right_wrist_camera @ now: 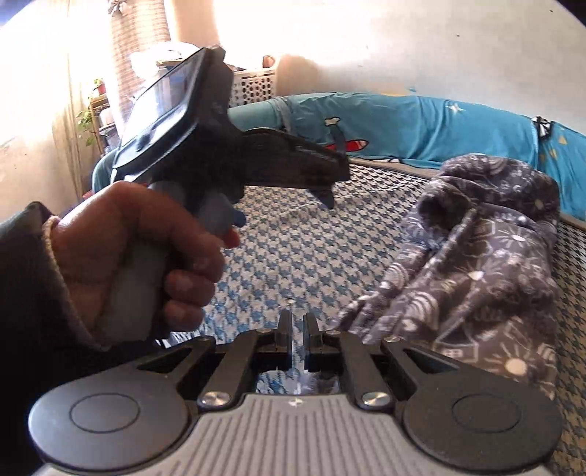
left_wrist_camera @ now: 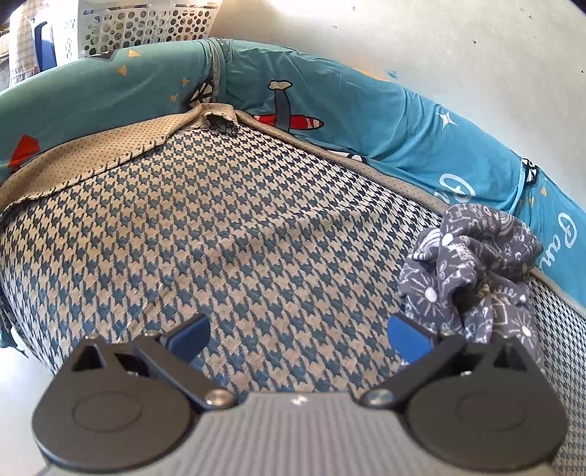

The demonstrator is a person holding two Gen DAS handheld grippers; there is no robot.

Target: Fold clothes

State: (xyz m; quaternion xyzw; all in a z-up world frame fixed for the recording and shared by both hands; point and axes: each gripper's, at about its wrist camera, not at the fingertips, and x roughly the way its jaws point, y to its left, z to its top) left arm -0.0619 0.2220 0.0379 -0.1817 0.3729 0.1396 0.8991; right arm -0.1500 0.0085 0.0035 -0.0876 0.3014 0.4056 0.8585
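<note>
The grey patterned garment lies crumpled in a heap on the houndstooth bed cover, near its far right edge, just beside the teal printed bolster that runs along the wall. The left gripper hangs above the bed with its jaws wide and empty — its right finger sits close to the heap. The left hand grips its handle. The right gripper has its jaws narrow, nearly closed, holding nothing, with the garment just to its right. A white perforated basket stands behind the bolster.
</note>
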